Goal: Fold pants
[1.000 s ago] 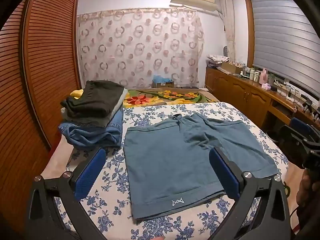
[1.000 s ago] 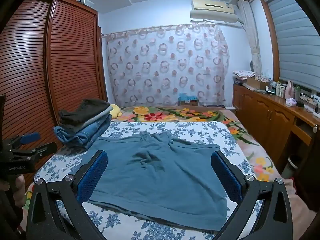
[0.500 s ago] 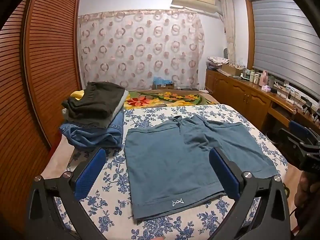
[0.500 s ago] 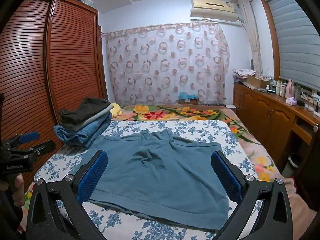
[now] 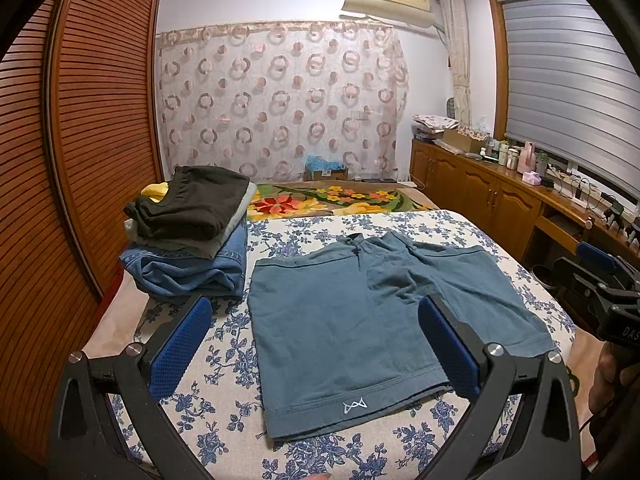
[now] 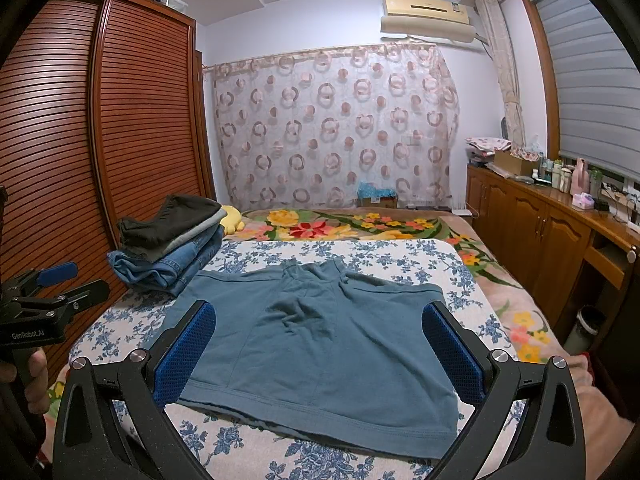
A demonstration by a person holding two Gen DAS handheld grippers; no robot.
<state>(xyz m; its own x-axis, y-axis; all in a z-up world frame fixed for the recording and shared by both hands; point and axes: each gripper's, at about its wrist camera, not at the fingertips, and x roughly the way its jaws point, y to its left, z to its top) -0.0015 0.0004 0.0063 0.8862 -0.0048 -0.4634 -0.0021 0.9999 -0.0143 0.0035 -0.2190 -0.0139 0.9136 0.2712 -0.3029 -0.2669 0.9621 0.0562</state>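
A pair of teal-blue shorts (image 5: 352,320) lies spread flat on the floral bed sheet (image 5: 224,344), leg hems towards me, waistband far; it also shows in the right wrist view (image 6: 320,336). My left gripper (image 5: 316,340) is open and empty, held above the near hem. My right gripper (image 6: 320,344) is open and empty, above the shorts' near edge. The right gripper also shows at the right edge of the left wrist view (image 5: 600,280), and the left gripper at the left edge of the right wrist view (image 6: 44,296).
A stack of folded clothes (image 5: 188,236) sits on the bed's far left, also in the right wrist view (image 6: 168,240). A slatted wooden wardrobe (image 5: 80,160) stands on the left. A wooden cabinet (image 6: 540,232) with bottles runs along the right. A flowered blanket (image 6: 340,224) lies beyond.
Both grippers rose and drew back slightly; the shorts sit a little lower in the views. Both stay open and the shorts have not moved.
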